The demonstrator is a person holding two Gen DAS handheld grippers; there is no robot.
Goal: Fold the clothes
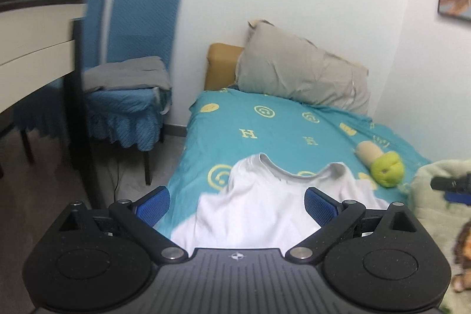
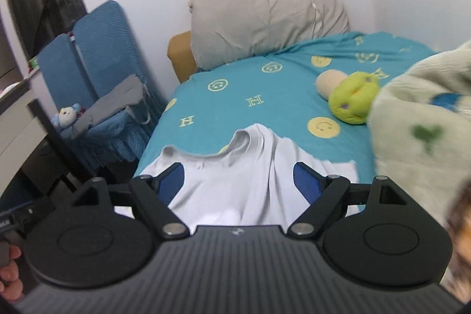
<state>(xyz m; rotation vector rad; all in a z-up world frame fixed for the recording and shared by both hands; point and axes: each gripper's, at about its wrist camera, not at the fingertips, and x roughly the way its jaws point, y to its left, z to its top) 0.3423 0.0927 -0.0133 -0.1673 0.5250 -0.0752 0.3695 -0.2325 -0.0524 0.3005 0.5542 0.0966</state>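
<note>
shirt [image 2: 235, 175]: white, lying rumpled, collar toward the pillow [image 2: 265, 22], on the teal bed sheet [image 2: 265, 108] | left gripper [image 1: 237, 205]: fingers apart, empty | right gripper [image 2: 238, 181]: fingers apart, empty | risk: pinching the sheet along with the shirt; bunched cloth folds crooked; plush toy [image 2: 353, 99] nearby could snag

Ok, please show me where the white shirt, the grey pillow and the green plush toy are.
white shirt [image 2: 235, 181]: right wrist view, middle of its chest.
grey pillow [image 2: 265, 22]: right wrist view, centre of its front face.
green plush toy [image 1: 386, 168]: left wrist view, its round green head.
</note>
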